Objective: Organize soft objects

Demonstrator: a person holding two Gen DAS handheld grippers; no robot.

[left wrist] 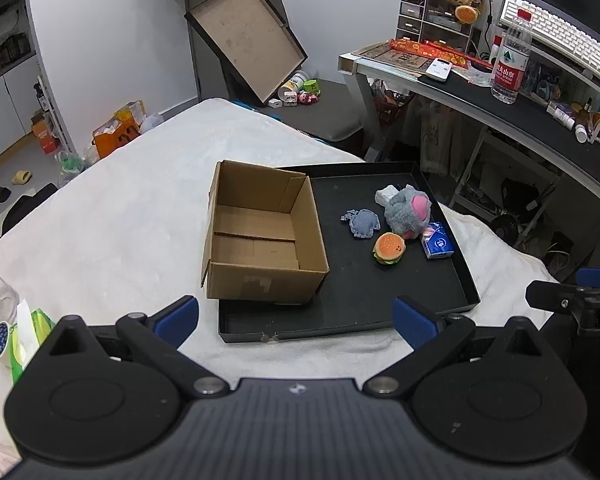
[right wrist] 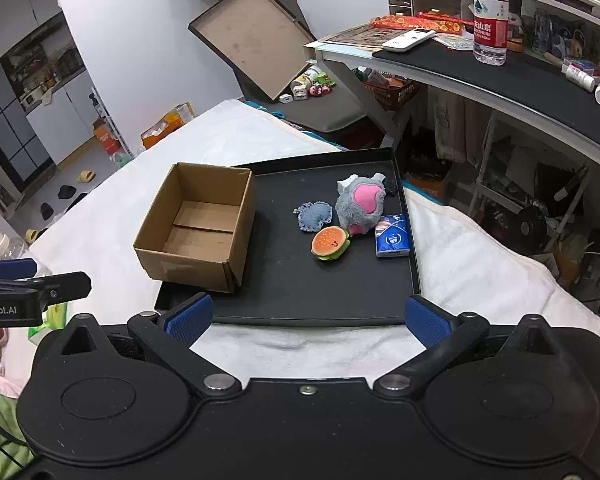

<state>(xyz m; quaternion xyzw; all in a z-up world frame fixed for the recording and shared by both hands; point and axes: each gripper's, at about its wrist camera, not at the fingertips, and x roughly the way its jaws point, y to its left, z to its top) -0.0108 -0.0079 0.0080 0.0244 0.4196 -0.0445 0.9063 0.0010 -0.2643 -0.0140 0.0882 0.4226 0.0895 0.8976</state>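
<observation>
Both the left gripper and right gripper hover spread wide and empty, short of the black tray. On the tray, right of the cardboard box, lie a grey plush, burger toy, blue cloth and tissue pack. Only the right view shows the plush's far side, with something dark touching it.

The left claw stands with both blue-padded fingers spread wide, nothing between them, tilted downward. The right claw is the same: fingers wide apart, empty, angled down. The two claws hover side by side, apart
</observation>
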